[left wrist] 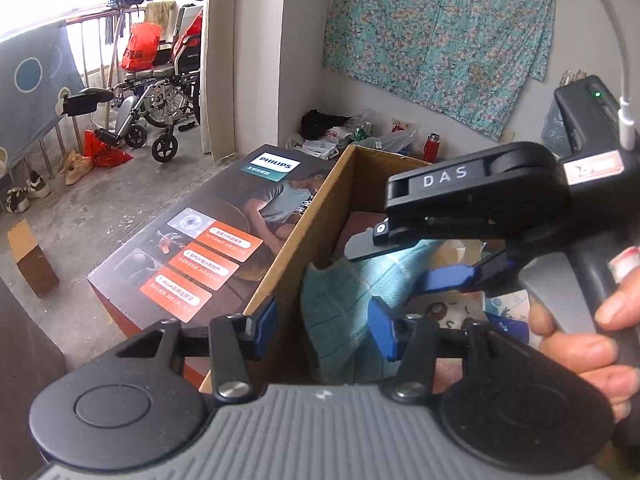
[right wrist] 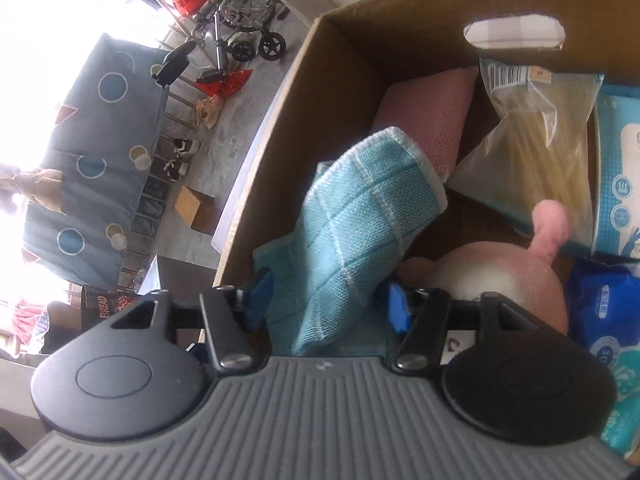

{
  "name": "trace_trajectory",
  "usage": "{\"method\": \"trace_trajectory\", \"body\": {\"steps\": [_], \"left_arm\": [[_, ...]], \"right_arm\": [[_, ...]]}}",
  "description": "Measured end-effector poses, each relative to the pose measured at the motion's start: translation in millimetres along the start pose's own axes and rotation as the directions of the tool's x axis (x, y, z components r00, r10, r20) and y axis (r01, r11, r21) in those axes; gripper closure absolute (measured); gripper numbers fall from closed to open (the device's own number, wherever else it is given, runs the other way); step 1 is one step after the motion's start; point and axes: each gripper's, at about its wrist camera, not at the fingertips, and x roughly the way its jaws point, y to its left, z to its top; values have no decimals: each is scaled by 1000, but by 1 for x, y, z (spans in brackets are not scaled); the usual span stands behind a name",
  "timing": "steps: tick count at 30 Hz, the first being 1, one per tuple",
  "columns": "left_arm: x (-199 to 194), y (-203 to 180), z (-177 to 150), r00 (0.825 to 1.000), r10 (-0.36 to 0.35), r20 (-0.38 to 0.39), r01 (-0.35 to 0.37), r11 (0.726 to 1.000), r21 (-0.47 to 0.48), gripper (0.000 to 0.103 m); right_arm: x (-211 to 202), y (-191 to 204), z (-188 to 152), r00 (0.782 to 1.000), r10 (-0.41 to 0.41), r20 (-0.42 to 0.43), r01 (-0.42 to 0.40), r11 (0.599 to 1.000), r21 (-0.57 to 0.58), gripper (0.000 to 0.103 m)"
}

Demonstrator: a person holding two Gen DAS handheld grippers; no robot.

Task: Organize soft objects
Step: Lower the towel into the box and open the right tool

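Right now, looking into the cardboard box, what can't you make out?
- Box floor: right wrist view, covered by the teal cloth and packages.
- Pink plush toy: right wrist view, lower part hidden behind the right gripper.
- Teal cloth's lower end: left wrist view, hidden behind the left gripper.
- Blue package print: blurred.

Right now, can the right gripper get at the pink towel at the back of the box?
Probably not directly. The right gripper stands open inside the cardboard box, but the teal cloth drapes between its fingers and leans over the pink towel. Clearing the cloth aside first looks necessary.
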Motion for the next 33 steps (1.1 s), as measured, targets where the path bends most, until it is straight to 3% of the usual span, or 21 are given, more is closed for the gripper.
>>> {"method": "trace_trajectory", "body": {"steps": [4,6,9,12,14,18,22,27,33], "left_arm": [[-3,0,-2,1000,-11,17,10,1000,6,51],[-3,0,-3,1000,-15,15,15,1000,11,51],[2,0,-7,1000,-17,0,17,1000,8,50],[6,1,-12,999,-16,-28,16,1000,-1,50],[7,1,-14,999,-17,-37,17,1000,-5,50],[0,-3,-17,999,-36,-24,36,999,-6,42],[-16,-12,-18,998,-65,18,64,998,16,32],[-47,-33,-20,988,-127,88,122,991,58,16],[-77,-76,-31,960,-256,115,238,959,154,12]], "right_arm": [[-30,7,8,993,-32,113,39,998,-54,41],[-31,3,16,991,-23,134,28,999,-29,55],[-16,-9,22,997,21,76,-24,999,39,62],[15,-20,17,999,37,-24,-35,994,99,63],[31,-24,16,996,57,-76,-47,991,126,72],[26,-22,16,990,104,-95,-90,986,142,67],[-19,-25,10,982,183,-44,-177,977,116,54],[-113,-52,-15,970,234,60,-238,970,52,37],[-254,-116,-76,949,164,269,-169,986,-4,30]]}}
